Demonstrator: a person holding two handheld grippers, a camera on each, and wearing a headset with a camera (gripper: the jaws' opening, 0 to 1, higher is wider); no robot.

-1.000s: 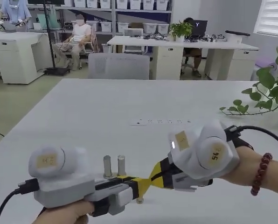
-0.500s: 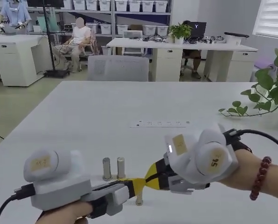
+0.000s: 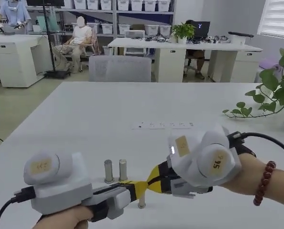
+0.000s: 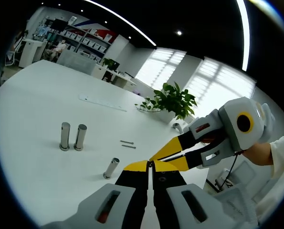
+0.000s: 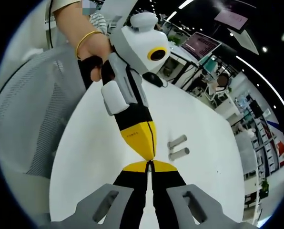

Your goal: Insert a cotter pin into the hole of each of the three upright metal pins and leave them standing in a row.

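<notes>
Two upright metal pins (image 3: 108, 171) (image 3: 123, 169) stand side by side on the white table (image 3: 132, 105). A third metal pin (image 3: 141, 203) stands nearer me, just below the gripper tips; it looks tilted in the left gripper view (image 4: 112, 168). Two cotter pins (image 4: 128, 144) lie flat on the table beyond it. My left gripper (image 3: 141, 186) and right gripper (image 3: 151, 181) meet tip to tip above the table, both with jaws shut. Anything between the yellow tips is too small to make out. The right gripper view shows the two upright pins (image 5: 178, 147) past the left gripper (image 5: 151, 151).
A white power strip (image 3: 163, 125) lies mid-table. A trailing plant (image 3: 270, 95) hangs over the right edge, and a grey chair (image 3: 120, 69) sits at the far edge. Desks and seated people are in the room behind.
Both grippers stay tip to tip and have drifted slightly left and down in the picture. The pins have not moved.
</notes>
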